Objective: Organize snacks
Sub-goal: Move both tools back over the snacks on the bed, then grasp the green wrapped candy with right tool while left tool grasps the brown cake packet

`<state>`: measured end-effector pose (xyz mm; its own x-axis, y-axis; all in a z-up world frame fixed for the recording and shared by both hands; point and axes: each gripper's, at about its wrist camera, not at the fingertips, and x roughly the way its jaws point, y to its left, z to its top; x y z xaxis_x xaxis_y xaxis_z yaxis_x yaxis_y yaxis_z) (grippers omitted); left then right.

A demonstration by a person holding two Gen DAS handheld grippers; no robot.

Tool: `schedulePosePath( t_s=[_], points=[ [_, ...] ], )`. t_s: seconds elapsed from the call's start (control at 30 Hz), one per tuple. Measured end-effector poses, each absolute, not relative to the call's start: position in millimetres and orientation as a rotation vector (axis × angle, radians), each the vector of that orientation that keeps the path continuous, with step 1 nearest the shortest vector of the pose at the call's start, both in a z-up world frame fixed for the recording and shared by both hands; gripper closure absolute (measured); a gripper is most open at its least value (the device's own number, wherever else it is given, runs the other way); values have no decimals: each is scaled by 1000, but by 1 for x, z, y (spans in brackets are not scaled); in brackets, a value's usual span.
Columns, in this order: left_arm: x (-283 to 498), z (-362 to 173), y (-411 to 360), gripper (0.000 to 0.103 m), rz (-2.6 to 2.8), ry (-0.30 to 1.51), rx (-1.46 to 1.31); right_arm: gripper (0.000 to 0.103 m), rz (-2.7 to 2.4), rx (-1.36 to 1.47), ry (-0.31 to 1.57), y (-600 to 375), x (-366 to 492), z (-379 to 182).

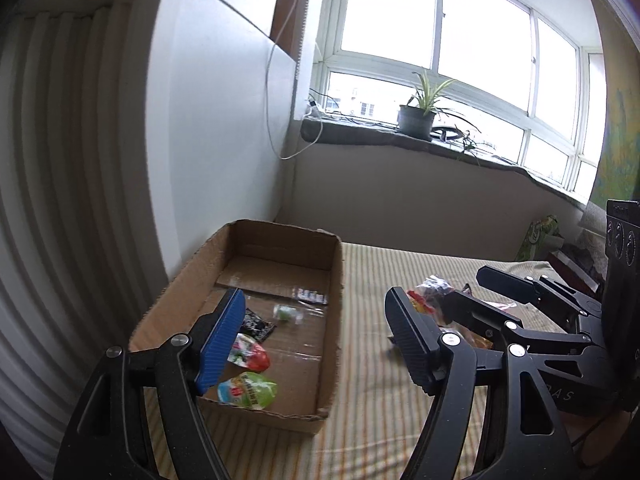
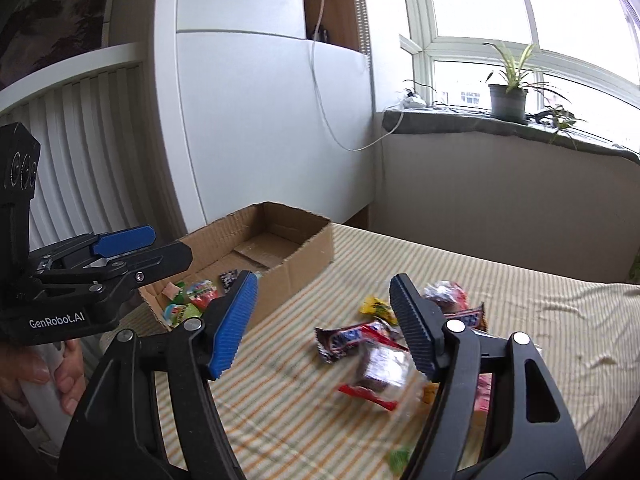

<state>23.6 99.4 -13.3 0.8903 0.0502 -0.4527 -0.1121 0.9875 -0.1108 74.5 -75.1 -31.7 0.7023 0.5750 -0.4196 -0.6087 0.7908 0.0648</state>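
Both grippers empty, jaws spread wide: right gripper [image 2: 324,320] hovers over the loose snack pile [image 2: 384,344] on the striped bedspread [image 2: 288,408], left gripper [image 1: 316,340] over the cardboard box [image 1: 335,320]. Suggest: drop the right onto one wrapper only, pinch its crimped end, not the clump. Snickers bar [image 2: 348,338] lies nearest, glossy and crinkly. Farther left, four or five snacks already in the box, including a green pouch [image 1: 248,390].

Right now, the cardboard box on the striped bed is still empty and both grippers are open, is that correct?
Not quite: the box is not empty. The left wrist view shows several snacks already lying in it. The rest holds: it sits on the striped bed, and the left gripper and right gripper are open.
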Motion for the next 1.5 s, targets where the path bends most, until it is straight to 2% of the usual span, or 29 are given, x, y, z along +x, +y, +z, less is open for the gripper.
schedulePosePath(
  t_s=[0.37, 0.8, 0.9, 1.07, 1.27, 1.4, 1.5],
  points=[
    [27, -3, -6, 31, -70, 459, 16, 30, 440, 27, 439, -212, 61, -37],
    [10, 8, -24, 30, -84, 435, 60, 30, 466, 17, 421, -210, 42, -35],
    [9, 5, -23, 23, -83, 433, 54, 30, 464, 10, 449, -206, 44, -44],
    [17, -19, -21, 23, -100, 481, 36, 30, 459, -2, 528, -198, 46, -75],
    [35, -82, -20, 23, -127, 646, -22, 29, 440, -37, 656, -193, 47, -125],
    [43, -114, -17, 23, -127, 760, -63, 29, 424, -88, 686, -188, 47, -138],
    [49, -118, -13, 23, -140, 792, -94, 29, 445, -116, 695, -181, 50, -137]
  ],
)
